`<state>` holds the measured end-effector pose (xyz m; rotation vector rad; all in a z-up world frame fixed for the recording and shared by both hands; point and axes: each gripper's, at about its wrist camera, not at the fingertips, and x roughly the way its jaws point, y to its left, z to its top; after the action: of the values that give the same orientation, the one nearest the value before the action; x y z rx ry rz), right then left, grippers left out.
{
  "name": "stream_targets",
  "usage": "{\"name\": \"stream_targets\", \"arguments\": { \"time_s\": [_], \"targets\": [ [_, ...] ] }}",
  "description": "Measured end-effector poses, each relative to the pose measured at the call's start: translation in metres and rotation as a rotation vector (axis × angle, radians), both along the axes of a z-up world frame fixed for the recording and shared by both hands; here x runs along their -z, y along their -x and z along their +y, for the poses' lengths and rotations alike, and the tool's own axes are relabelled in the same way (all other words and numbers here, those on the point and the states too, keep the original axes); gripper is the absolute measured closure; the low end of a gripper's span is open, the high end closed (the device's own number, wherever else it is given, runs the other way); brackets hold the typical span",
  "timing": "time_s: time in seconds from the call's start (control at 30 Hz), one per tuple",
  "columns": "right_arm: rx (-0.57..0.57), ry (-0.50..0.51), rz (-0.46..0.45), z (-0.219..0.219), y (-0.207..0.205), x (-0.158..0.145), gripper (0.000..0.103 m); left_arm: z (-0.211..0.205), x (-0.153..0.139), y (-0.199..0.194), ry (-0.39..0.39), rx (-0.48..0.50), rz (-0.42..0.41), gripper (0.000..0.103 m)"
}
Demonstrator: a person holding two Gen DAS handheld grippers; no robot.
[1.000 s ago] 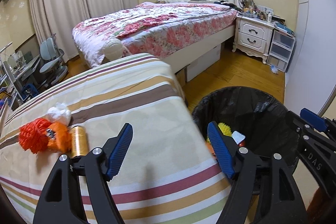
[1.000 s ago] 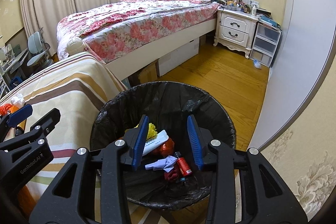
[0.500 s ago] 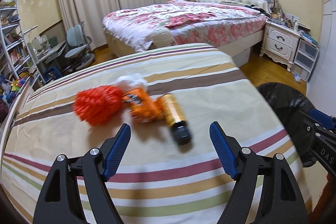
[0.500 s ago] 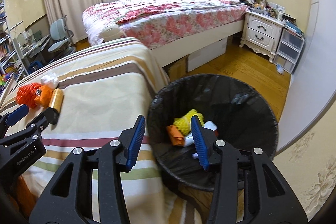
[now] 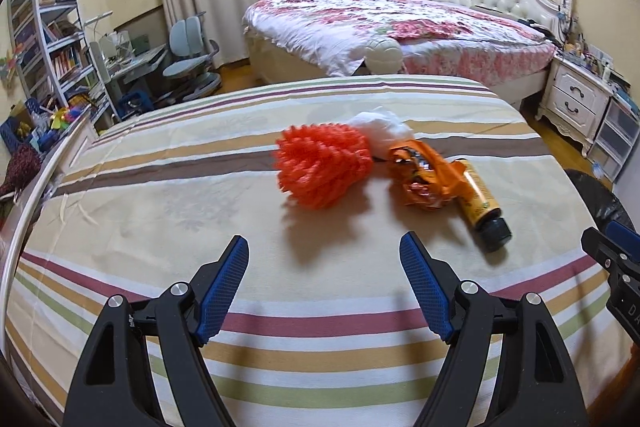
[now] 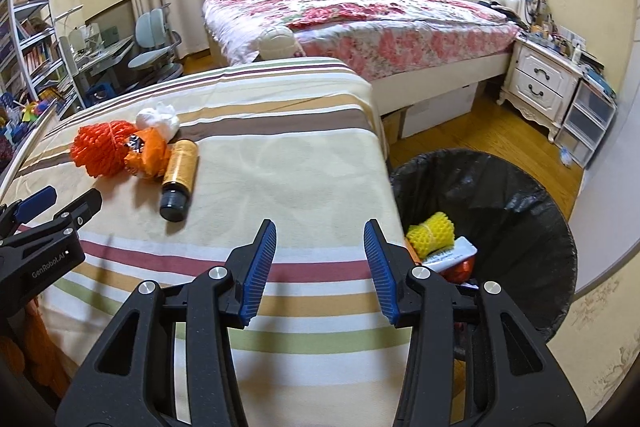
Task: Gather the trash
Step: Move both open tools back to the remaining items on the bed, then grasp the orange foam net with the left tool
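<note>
On the striped bedcover (image 5: 248, 311), an orange net ball (image 5: 323, 165), white wad (image 5: 380, 126), orange wrapper (image 5: 420, 173) and amber bottle (image 5: 480, 201) cluster touching, nothing between them and the spread, empty left gripper (image 5: 324, 283). Right gripper (image 6: 320, 263) (also spread, empty) hovers near the black-lined bin (image 6: 532, 195), holding yellow netting (image 6: 432, 231) and wrappers.

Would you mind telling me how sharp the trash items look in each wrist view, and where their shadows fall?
Left wrist view: the orange net ball is slightly soft at its edges, with a shadow on the striped sheet on its near side; straight stripes bow from fisheye distortion. Right wrist view: the amber bottle is crisp with a faint shadow beside it, and the black bin liner shows glare.
</note>
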<state>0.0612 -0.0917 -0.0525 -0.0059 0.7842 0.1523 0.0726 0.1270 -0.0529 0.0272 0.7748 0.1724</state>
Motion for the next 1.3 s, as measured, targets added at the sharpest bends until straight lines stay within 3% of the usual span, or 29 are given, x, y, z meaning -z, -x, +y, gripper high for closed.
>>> {"name": "stream_targets", "arguments": {
  "time_s": [0.33,1.07,1.1,1.23,1.3],
  "targets": [
    [-0.051,-0.011,0.031,0.024,-0.013,0.002,0.058,0.019,0.001,-0.011,0.019,-0.028,0.016,0.027],
    [-0.101,0.013,0.085,0.048,-0.031,0.010,0.057,0.021,0.005,-0.058,0.007,0.014,0.039,0.027],
    [-0.102,0.013,0.086,0.049,-0.031,0.011,0.057,0.021,0.005,-0.058,0.009,0.019,0.041,0.028],
    [-0.104,0.018,0.085,0.049,-0.031,0.011,0.054,0.021,0.009,-0.060,0.027,0.044,0.067,0.056],
    [-0.104,0.022,0.082,0.050,-0.030,0.011,0.049,0.023,0.010,-0.061,0.046,0.050,0.077,0.061]
  ]
}}
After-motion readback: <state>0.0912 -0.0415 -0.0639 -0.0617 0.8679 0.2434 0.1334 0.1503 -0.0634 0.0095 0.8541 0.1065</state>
